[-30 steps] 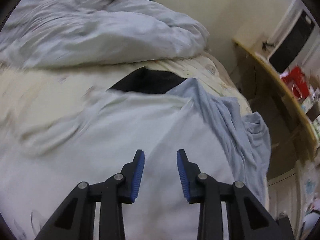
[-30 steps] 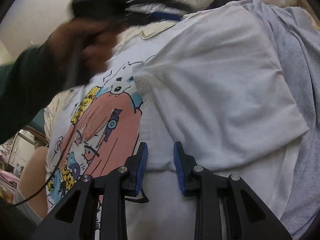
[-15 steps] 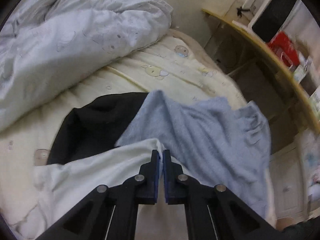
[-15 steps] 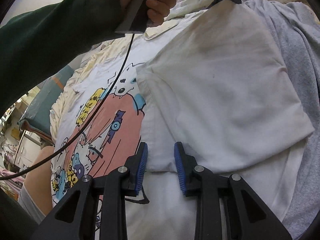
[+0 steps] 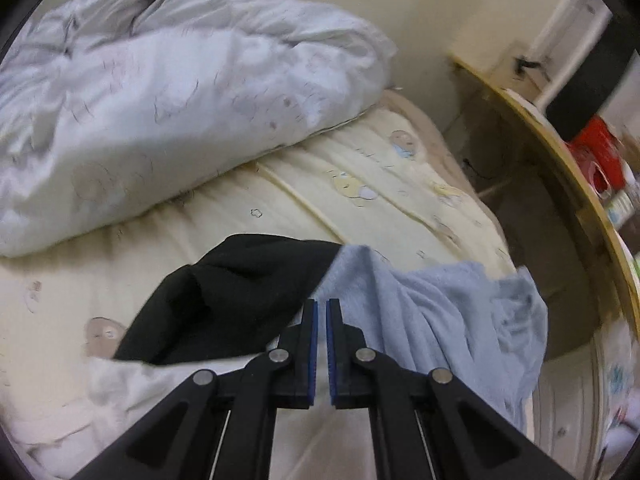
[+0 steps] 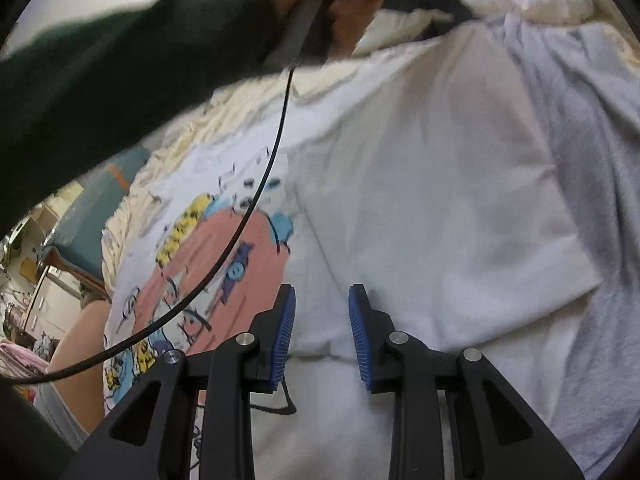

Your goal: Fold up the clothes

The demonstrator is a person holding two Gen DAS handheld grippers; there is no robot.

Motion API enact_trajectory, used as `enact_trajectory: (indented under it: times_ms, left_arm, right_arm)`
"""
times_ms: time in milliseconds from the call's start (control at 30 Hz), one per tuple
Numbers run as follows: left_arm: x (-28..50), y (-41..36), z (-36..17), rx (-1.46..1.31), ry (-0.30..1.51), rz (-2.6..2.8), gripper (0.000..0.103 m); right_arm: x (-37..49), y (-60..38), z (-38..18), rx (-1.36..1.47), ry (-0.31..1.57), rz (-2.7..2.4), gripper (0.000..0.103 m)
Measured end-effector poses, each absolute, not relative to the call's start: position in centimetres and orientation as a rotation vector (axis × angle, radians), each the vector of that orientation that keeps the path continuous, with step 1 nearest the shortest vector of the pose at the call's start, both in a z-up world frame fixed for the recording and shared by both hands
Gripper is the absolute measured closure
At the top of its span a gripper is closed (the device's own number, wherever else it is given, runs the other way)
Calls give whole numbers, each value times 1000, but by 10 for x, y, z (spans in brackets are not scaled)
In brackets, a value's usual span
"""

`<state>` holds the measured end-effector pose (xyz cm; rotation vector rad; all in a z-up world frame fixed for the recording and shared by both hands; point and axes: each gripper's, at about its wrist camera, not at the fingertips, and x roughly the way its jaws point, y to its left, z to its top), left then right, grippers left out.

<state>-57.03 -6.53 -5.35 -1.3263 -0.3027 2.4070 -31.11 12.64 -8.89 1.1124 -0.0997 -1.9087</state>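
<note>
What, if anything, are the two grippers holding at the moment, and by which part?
The left gripper pinches the white T-shirt by its far corner; the right gripper holds nothing.

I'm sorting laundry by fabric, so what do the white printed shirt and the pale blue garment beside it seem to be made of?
The white printed shirt looks like thin cotton jersey: matte, soft creases, with a flat cartoon print in pink, yellow and blue. The pale blue garment looks thicker and slightly fuzzy, perhaps fleece or sweatshirt knit, falling in rounded folds. Neither fibre can be confirmed by sight.
</note>
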Motion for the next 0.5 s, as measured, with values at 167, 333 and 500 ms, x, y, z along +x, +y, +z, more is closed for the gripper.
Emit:
enact_trajectory:
  times_ms: [167,333,500]
  left_arm:
    - [-507,-77,-56,-1355,-164,2320,98]
    - [-453,-102,-105,-1553,-19,2329,88]
    - [-437,-117,-122,-1543,196,2533,88]
  right_arm:
    - [-317,143,-77,1061,-116,-2048,72]
    - [-333,155,-89,1141,-118,-2140,72]
    - [-345,169,-97,1241,-86,-2236,74]
